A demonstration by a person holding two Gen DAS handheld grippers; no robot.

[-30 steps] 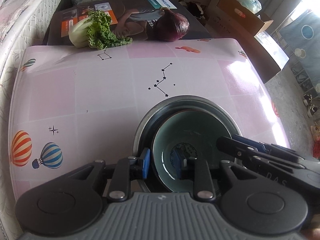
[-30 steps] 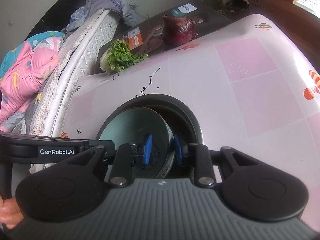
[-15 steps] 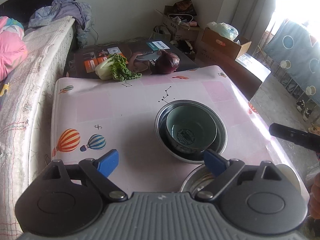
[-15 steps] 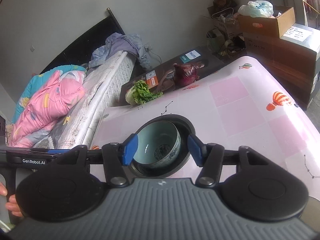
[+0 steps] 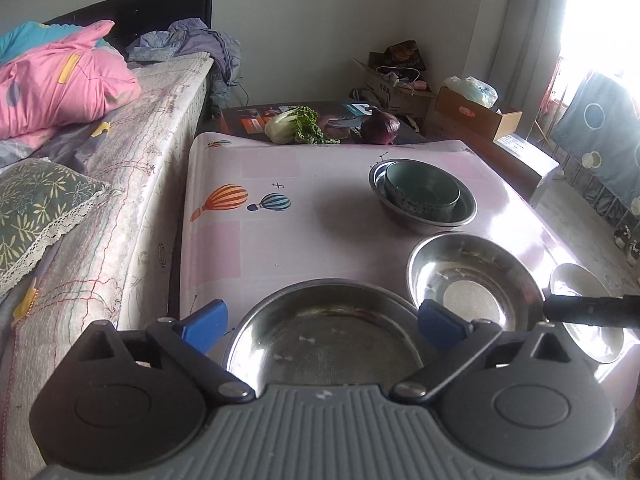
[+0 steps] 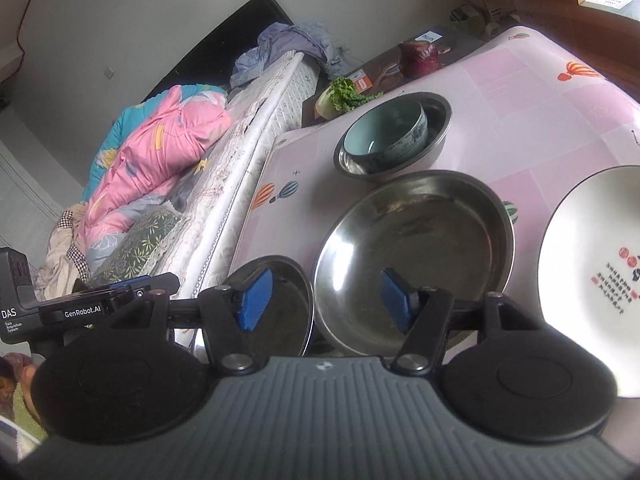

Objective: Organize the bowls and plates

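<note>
A teal ceramic bowl (image 5: 420, 194) sits inside a steel bowl (image 5: 466, 216) at the far middle of the pink table (image 5: 280, 248). Nearer lie a second steel bowl (image 5: 474, 280), a wide steel dish (image 5: 328, 332) and a white printed plate (image 6: 592, 280). My left gripper (image 5: 322, 324) hovers over the wide dish, its jaws opening wide with nothing between them. My right gripper (image 6: 326, 300) hangs above the near steel bowl (image 6: 416, 256) and the dish (image 6: 280, 312), jaws opening and holding nothing. Both are well back from the teal bowl (image 6: 384, 132).
A leafy cabbage (image 5: 296, 130) and a red onion (image 5: 380, 130) lie on a dark box beyond the table's far end. A bed with a pink quilt (image 5: 60, 88) runs along the table's left edge. Cardboard boxes (image 5: 476, 116) stand at the back right.
Both grippers were shut on the teal bowl's rim; they let go and pulled back toward the near edge. Jaws spread apart. The bowl stays nested in the steel bowl.
</note>
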